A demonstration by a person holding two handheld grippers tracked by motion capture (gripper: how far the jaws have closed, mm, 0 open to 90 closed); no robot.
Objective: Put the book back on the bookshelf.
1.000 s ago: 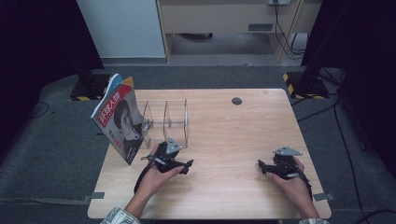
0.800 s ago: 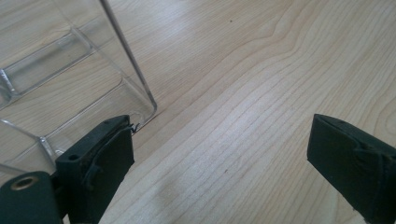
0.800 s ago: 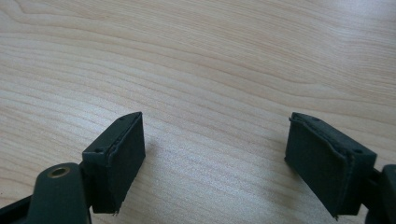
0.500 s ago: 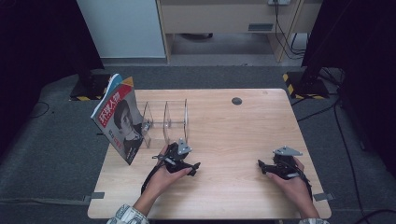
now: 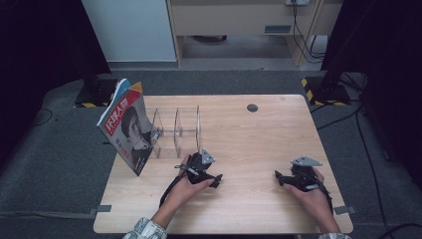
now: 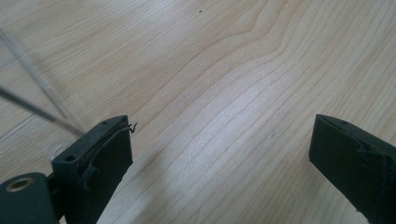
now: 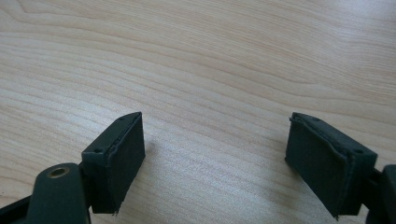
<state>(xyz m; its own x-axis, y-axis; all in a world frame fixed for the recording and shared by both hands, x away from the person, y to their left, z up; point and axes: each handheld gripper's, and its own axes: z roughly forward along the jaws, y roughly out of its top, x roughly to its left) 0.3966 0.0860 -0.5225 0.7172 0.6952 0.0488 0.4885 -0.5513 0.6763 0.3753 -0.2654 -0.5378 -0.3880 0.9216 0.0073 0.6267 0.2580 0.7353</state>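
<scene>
The magazine [image 5: 127,128] stands tilted at the left end of the clear acrylic rack [image 5: 176,130], its cover facing the person, near the left edge of the table [image 5: 259,134]. The rack sits on the left half of the table, its upright dividers with bare slots between them. The left claw [image 5: 215,180] rests low over the wood just in front of the rack's right end, held in the person's left hand [image 5: 185,186]; in the left gripper view its jaws stand wide apart with bare wood grain between them, and thin clear edges of the rack cross the upper left. The right claw [image 5: 278,178] lies well apart, near the table's right front, jaws likewise spread over bare wood.
</scene>
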